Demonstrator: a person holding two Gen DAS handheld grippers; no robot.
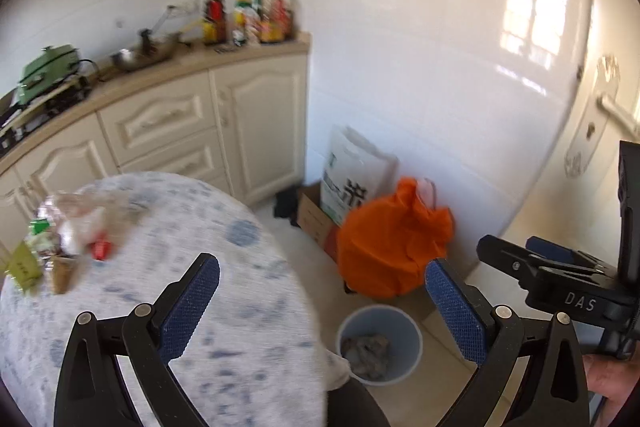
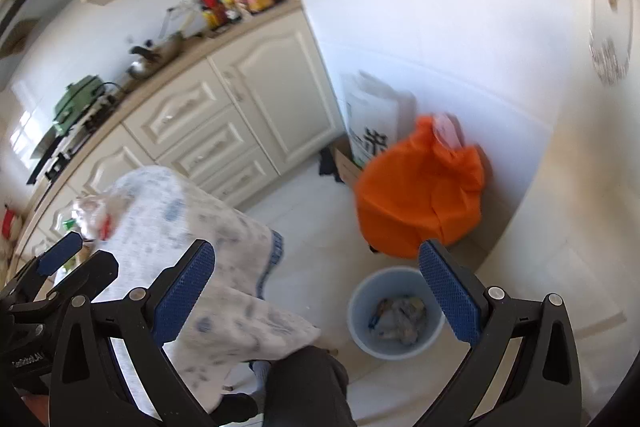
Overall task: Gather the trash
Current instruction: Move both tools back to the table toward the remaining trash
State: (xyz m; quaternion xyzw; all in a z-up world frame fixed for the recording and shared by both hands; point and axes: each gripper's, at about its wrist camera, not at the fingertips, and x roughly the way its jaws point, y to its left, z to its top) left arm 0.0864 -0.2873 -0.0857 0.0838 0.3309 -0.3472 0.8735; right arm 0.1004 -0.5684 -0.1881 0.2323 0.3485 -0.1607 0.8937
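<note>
My left gripper (image 1: pixel 322 263) is open with nothing between its blue pads (image 1: pixel 192 299). It hangs over the edge of a round table (image 1: pixel 224 307) covered in a blue-and-white cloth. A pile of trash (image 1: pixel 68 239) lies at the table's far left: clear plastic, a red scrap, green wrappers and a brown paper cone. My right gripper (image 2: pixel 316 245) is also open and empty, above a light blue bin (image 2: pixel 396 311) on the floor. The bin holds crumpled wrappers (image 2: pixel 400 315). It also shows in the left wrist view, as the bin (image 1: pixel 380 343) between the fingers.
An orange bag (image 1: pixel 396 239), a white printed bag (image 1: pixel 352 171) and a cardboard box (image 1: pixel 314 217) stand against the white tiled wall. Cream cabinets (image 1: pixel 240 119) carry a counter with bottles and a green cooker (image 1: pixel 48 71). A person's dark trouser leg (image 2: pixel 308 387) is beside the table.
</note>
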